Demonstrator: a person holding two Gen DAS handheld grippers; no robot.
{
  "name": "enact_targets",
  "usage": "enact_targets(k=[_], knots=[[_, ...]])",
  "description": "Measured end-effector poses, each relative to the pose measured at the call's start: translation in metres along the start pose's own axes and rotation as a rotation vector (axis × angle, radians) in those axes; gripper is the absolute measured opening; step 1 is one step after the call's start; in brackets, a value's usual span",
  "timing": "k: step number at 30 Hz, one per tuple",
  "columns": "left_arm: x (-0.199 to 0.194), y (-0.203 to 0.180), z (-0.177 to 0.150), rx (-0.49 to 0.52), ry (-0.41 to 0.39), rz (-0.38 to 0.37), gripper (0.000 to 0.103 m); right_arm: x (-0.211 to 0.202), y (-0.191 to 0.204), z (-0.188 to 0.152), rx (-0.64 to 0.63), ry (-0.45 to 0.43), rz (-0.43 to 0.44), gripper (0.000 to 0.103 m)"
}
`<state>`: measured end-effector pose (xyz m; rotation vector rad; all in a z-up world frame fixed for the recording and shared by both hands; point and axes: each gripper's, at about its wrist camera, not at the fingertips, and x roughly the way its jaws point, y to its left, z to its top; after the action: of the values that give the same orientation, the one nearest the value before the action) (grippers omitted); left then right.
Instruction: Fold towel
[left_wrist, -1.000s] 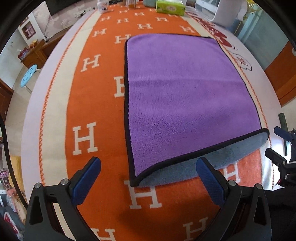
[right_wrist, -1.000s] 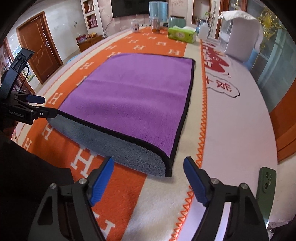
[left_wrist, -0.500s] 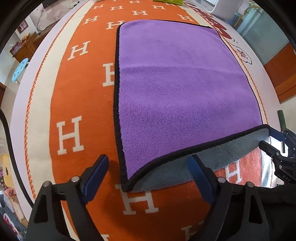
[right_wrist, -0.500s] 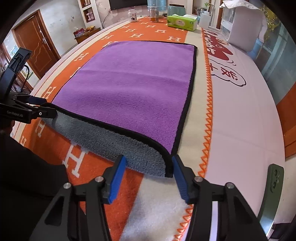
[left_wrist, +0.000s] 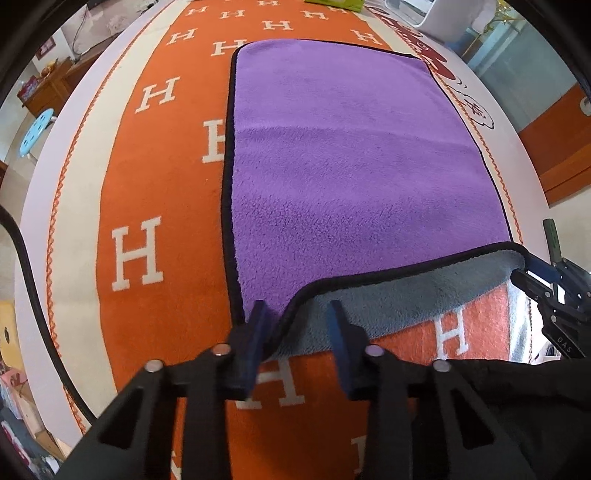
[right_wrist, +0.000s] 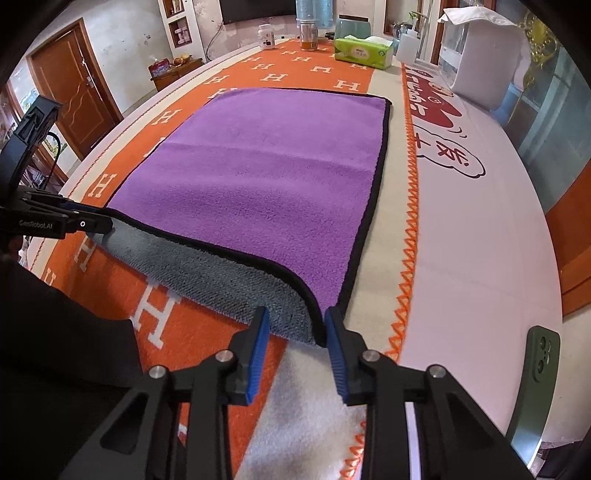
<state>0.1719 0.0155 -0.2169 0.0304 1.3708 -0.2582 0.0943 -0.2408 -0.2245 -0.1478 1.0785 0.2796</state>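
A purple towel (left_wrist: 351, 162) with a black hem and grey underside lies on an orange blanket with white H marks; it also shows in the right wrist view (right_wrist: 266, 177). Its near edge curls up, grey side showing. My left gripper (left_wrist: 297, 314) straddles the near left corner, jaws partly open around the hem. My right gripper (right_wrist: 293, 319) straddles the near right corner, jaws partly open around the hem. Each gripper shows in the other's view, the left gripper (right_wrist: 88, 221) at the left and the right gripper (left_wrist: 535, 273) at the right, both at the towel's edge.
The orange blanket (left_wrist: 155, 177) covers a white table. A dark green phone (right_wrist: 535, 376) lies near the right edge. A green tissue box (right_wrist: 364, 53), bottles (right_wrist: 308, 35) and a white appliance (right_wrist: 484, 55) stand at the far end.
Both grippers have moved forward to the towel's near corners and their jaws have narrowed from wide open to close around the hem.
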Motion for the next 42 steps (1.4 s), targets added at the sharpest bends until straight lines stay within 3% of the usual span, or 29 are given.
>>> enact_targets(k=[3,9,12,27,42], knots=[[0.000,0.002,-0.001,-0.011,0.003,0.009,0.018,-0.001,0.000,0.000,-0.002,-0.002,0.002,0.023],[-0.005,0.010,-0.008,-0.027,-0.002,0.014,0.012,0.000,0.000,0.001,0.000,0.004,0.005,0.008],[-0.007,0.011,-0.008,-0.029,-0.008,0.011,0.009,0.000,-0.001,0.001,0.008,0.003,0.008,0.005],[-0.023,0.016,-0.008,-0.020,-0.043,-0.015,0.006,-0.003,-0.008,0.002,0.034,-0.004,0.016,0.004],[-0.058,0.012,-0.001,-0.001,-0.078,-0.006,0.006,-0.021,-0.018,0.027,0.024,-0.034,0.031,0.004]])
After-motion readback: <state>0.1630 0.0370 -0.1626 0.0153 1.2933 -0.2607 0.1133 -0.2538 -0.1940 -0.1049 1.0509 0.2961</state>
